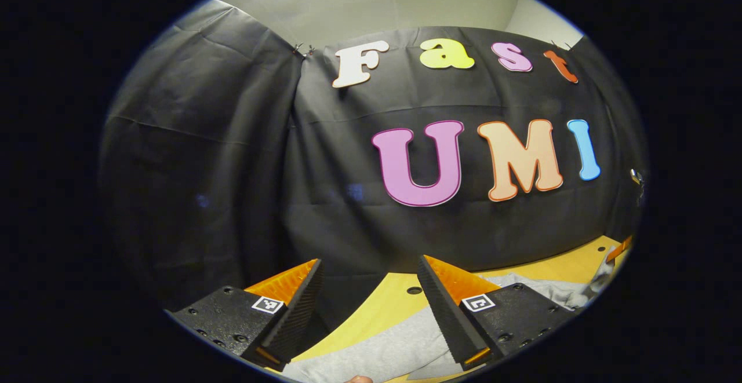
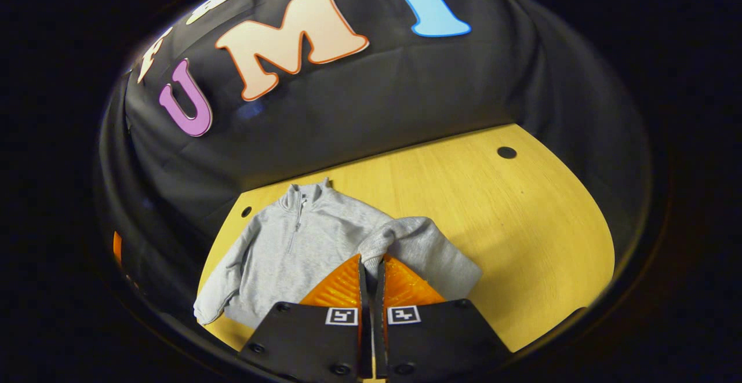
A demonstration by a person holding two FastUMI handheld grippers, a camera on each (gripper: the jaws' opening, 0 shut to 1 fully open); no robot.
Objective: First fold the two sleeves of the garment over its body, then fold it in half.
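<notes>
Clearly the grey garment (image 2: 301,238) lies flat on the wooden table (image 2: 522,226), collar toward the wall, 1 sleeve (image 2: 400,238) lifted, its cuff pinched between the closed right gripper (image 2: 371,270). Next, I judge: carry it across the body and release. The left gripper (image 1: 371,299) hovers spread apart, holding nothing.

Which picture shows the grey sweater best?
The right gripper view. There the whole sweater lies on the table, collar and zip showing, one sleeve lifted in the right gripper. The left gripper view catches just a strip of grey cloth low between the open left gripper fingers.
</notes>
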